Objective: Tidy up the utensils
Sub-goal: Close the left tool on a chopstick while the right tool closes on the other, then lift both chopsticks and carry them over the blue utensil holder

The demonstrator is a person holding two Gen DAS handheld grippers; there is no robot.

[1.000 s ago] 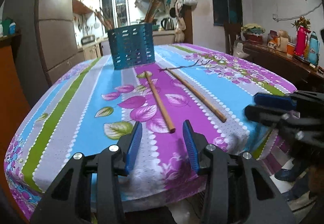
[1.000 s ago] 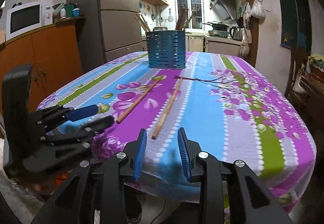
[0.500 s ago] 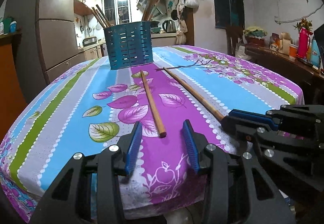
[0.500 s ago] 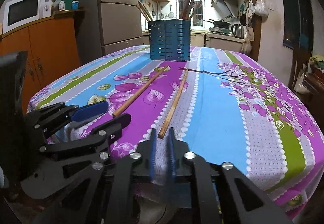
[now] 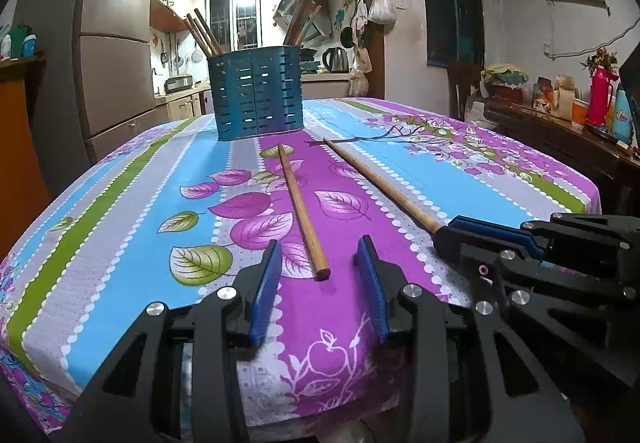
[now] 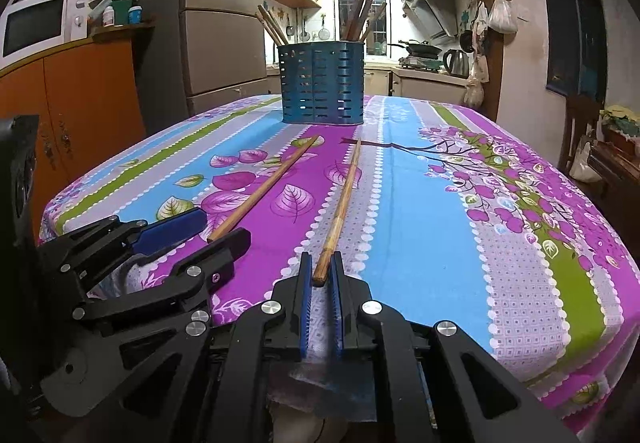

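1. Your right gripper (image 6: pixel 321 275) had its jaws pinched on the near tip of the right chopstick (image 6: pixel 342 203), which ran straight ahead from them across the desk (image 6: pixel 420 243).
2. Your left gripper (image 5: pixel 320 283) held its jaws spread, the near end of the left chopstick (image 5: pixel 300 203) lying between them, untouched.
3. Far beyond both jaws, the blue slotted holder (image 5: pixel 258 93) stood upright on the desk with more chopsticks inside.
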